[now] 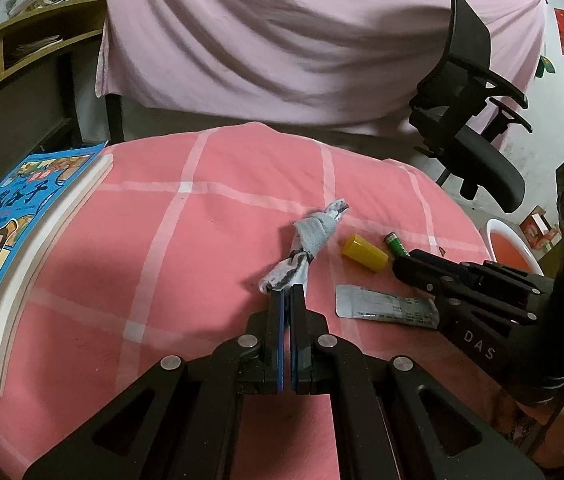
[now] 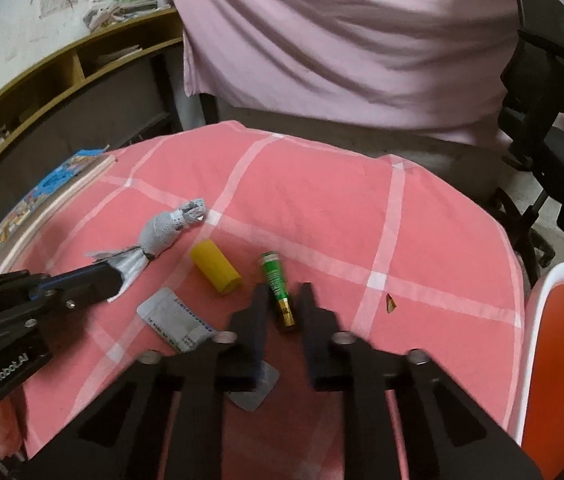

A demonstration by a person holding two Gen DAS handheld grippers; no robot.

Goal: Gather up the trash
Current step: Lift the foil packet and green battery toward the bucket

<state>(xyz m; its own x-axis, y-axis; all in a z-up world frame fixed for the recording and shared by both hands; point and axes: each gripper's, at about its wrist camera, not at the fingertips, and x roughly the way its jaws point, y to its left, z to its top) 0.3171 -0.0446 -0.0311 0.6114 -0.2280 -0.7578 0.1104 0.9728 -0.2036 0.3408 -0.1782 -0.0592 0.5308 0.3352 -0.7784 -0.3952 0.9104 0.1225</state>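
Between spread right gripper fingers, green battery; yellow cap, foil packet leftward; left gripper pinching twisted wrapper.

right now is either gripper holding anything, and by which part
The left gripper pinches the twisted grey wrapper by its near flared end. The right gripper is open around the green battery, holding nothing.
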